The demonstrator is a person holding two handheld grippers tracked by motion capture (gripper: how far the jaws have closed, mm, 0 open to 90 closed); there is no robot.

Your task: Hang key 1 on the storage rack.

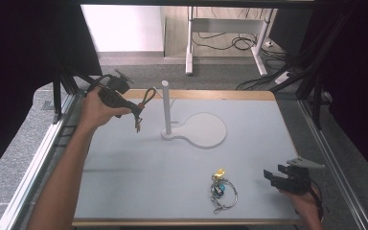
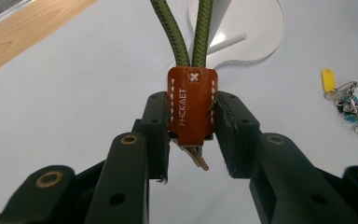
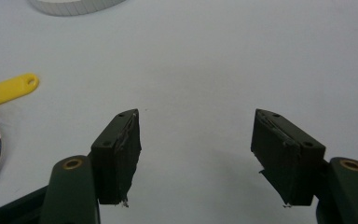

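left gripper (image 2: 192, 140) fingers clamped on brown leather tag (image 2: 192, 105) of green cord loop (image 1: 147, 96), held above worktop (image 1: 249, 158) beside white peg stand (image 1: 166, 108) | right gripper (image 3: 196, 154) fingers apart, near key bunch (image 1: 220, 188)

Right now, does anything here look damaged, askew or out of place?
Mostly in order. The right gripper has frayed, peeling pads. The left gripper grips the keychain's brown leather tab squarely. The key bunch lies loose near the table's front edge.
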